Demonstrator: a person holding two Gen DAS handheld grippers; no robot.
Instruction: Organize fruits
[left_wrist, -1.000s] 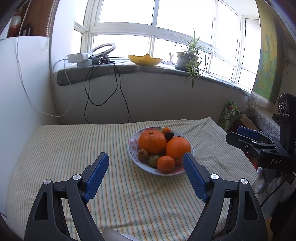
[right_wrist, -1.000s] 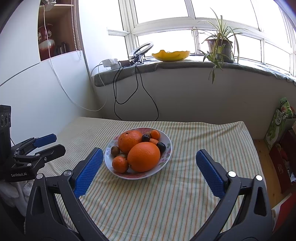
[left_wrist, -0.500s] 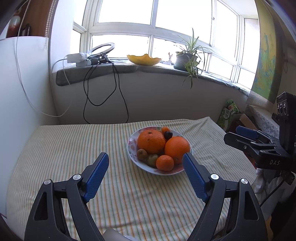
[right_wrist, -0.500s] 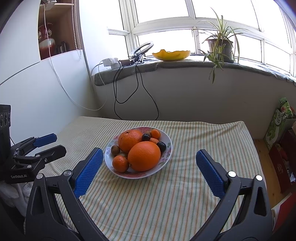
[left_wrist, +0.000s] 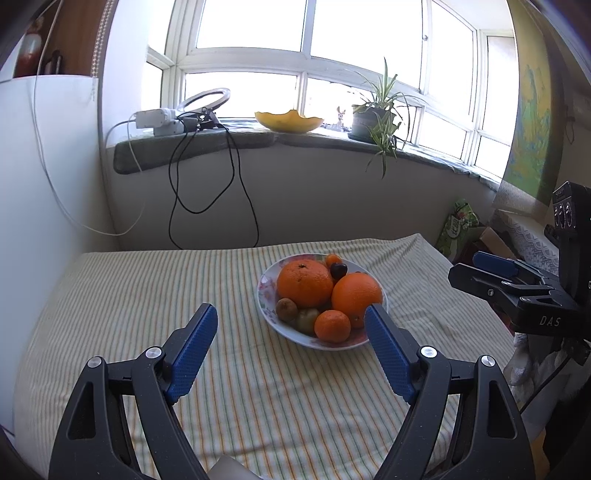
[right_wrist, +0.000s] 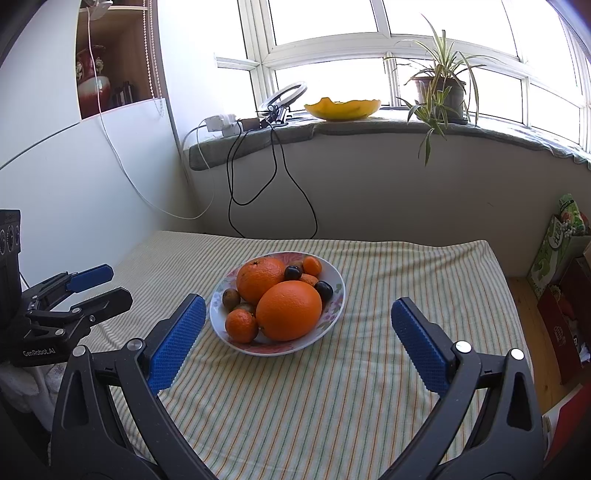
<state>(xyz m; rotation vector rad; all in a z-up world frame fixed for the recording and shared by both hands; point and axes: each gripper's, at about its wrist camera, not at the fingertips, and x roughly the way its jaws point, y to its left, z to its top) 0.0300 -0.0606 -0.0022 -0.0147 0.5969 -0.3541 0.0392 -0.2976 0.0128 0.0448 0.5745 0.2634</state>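
clearly both the left hand-held gripper (left_wrist: 288, 347) and right hand-held gripper (right_wrist: 299, 339) hang open and empty short of the flowered white plate (right_wrist: 334, 306) heaped with oranges on the striped bench (right_wrist: 332, 406), where nudging one risks others rolling off.

Potted plant (right_wrist: 441, 88), yellow dish (right_wrist: 342, 108), ring light (right_wrist: 282, 96) on windowsill; striped tablecloth (right_wrist: 332, 387).

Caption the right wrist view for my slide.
Open right gripper hovers before a fruit plate on striped cloth.
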